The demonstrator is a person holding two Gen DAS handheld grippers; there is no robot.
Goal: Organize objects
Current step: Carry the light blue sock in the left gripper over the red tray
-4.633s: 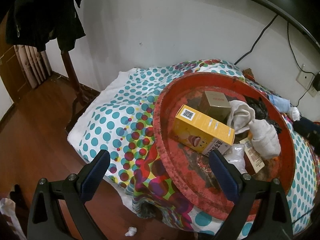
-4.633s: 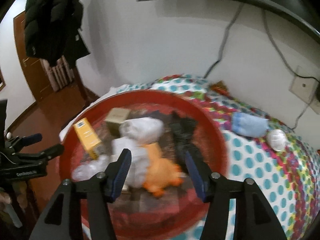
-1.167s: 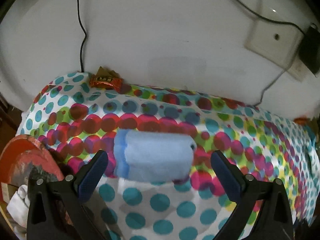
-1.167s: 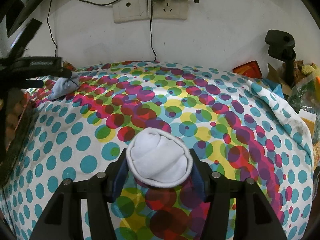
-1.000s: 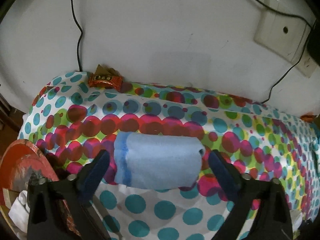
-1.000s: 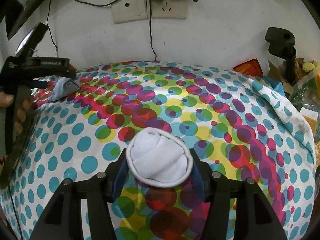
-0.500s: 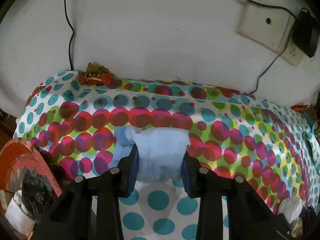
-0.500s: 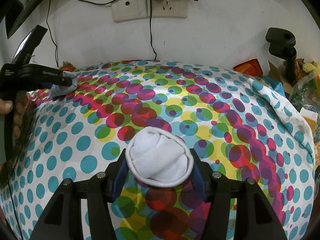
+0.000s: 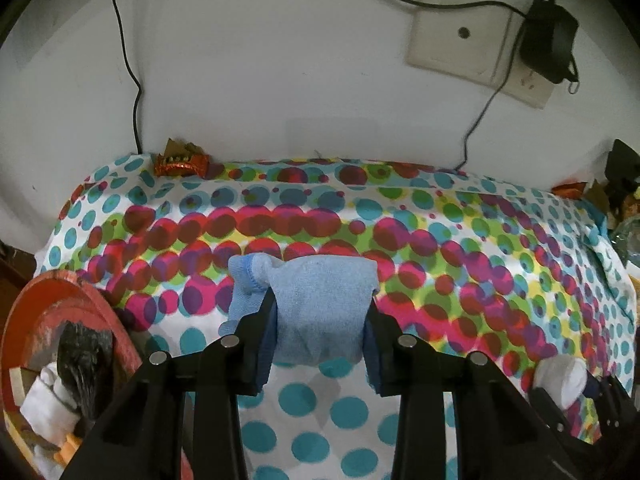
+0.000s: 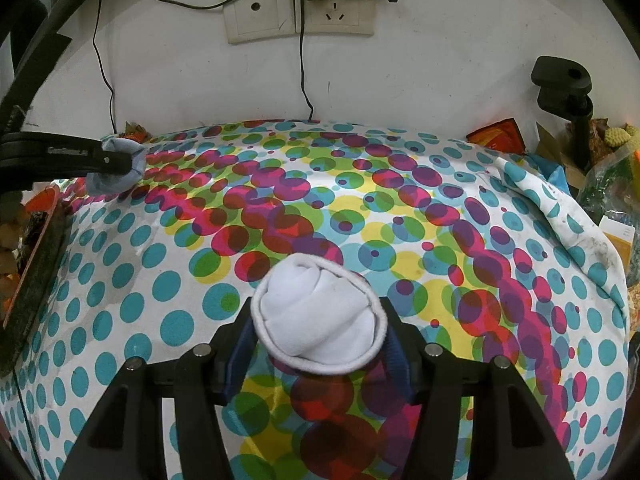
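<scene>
While the left gripper (image 9: 320, 316) looks toward the white wall, its two blue-padded fingers are pressed against the sides of a rolled light blue sock (image 9: 316, 304), clamping it just above the polka-dot cloth (image 9: 460, 272) that covers the tabletop. The sock's darker blue cuff sticks out past the left finger. At the lower left edge lies a red round tray (image 9: 100, 308) holding a black bundle and some white socks. A red snack wrapper (image 9: 180, 162) sits at the far edge of the cloth against the wall, below a hanging black cable. A wall socket plate (image 9: 460, 46) carries a black plug adapter (image 9: 550, 50). At the lower right, a white sock ball (image 9: 560, 380) shows between the other gripper's fingers.

In the right wrist view, the right gripper (image 10: 320, 328) is closed on the white sock ball (image 10: 320, 320), its fingers squeezing both sides of the roll low over the polka-dot cloth (image 10: 400, 208). To the far left, the left gripper (image 10: 108, 162) holds the light blue sock (image 10: 120, 168) near the wall, well apart from the white one. The tray's rim (image 10: 36, 272) shows edge-on at the left. A double wall socket (image 10: 300, 12) sits above, with a black adapter and cables. A black clamp stand (image 10: 564, 88) rises at the right, beside an orange packet (image 10: 498, 136).
</scene>
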